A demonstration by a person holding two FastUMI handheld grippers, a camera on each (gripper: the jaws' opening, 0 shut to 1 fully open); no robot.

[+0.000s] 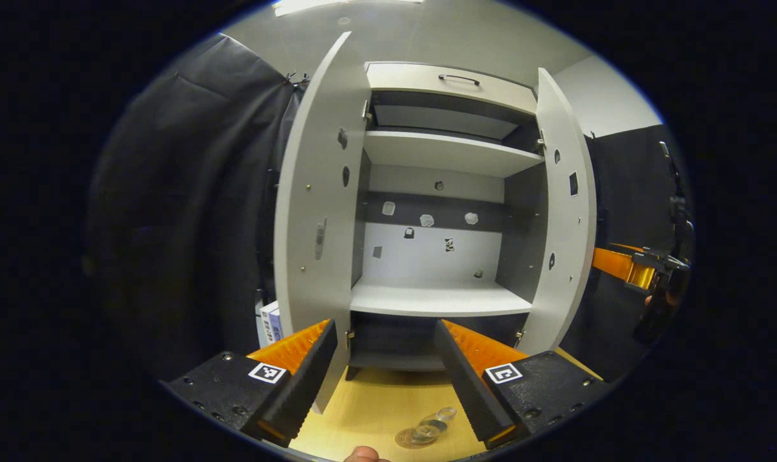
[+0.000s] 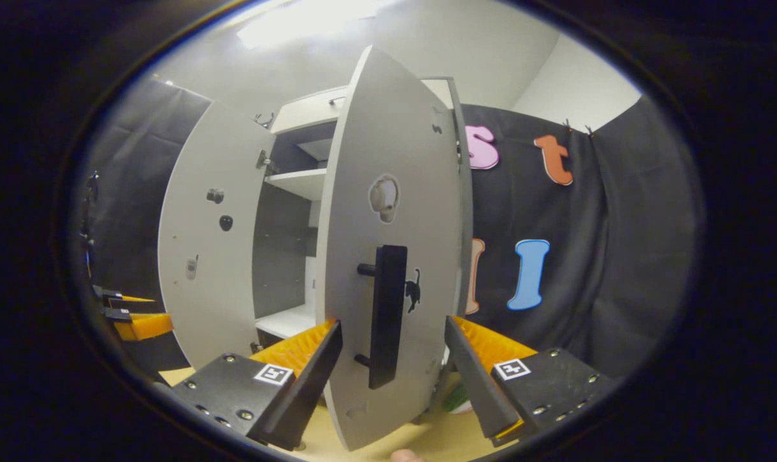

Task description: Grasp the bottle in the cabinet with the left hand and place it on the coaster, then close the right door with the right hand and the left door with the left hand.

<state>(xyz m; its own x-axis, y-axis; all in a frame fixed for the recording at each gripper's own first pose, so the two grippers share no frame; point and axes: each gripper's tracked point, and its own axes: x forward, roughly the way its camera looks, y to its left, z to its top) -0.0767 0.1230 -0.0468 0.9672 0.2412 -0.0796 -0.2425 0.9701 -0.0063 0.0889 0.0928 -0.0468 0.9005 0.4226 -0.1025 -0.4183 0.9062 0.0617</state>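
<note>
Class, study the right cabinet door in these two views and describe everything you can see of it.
The right cabinet door is a tall, pale grey panel, apparently laminated board, standing open. Its outer face carries a black vertical bar handle, a small black cat sticker and a round marking above. The right tool is open, its fingers either side of the handle, not pressing it.

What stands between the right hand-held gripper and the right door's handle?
Nothing visible does. The open right hand-held gripper faces the right door, and its handle lies straight ahead, in line with the gap between the fingers.

Black cloth wall (image 2: 593, 231) hangs on both sides. Pale wood desk (image 1: 375, 410) lies below. White wall (image 1: 603, 96) and ceiling light (image 2: 305, 22) sit above.
</note>
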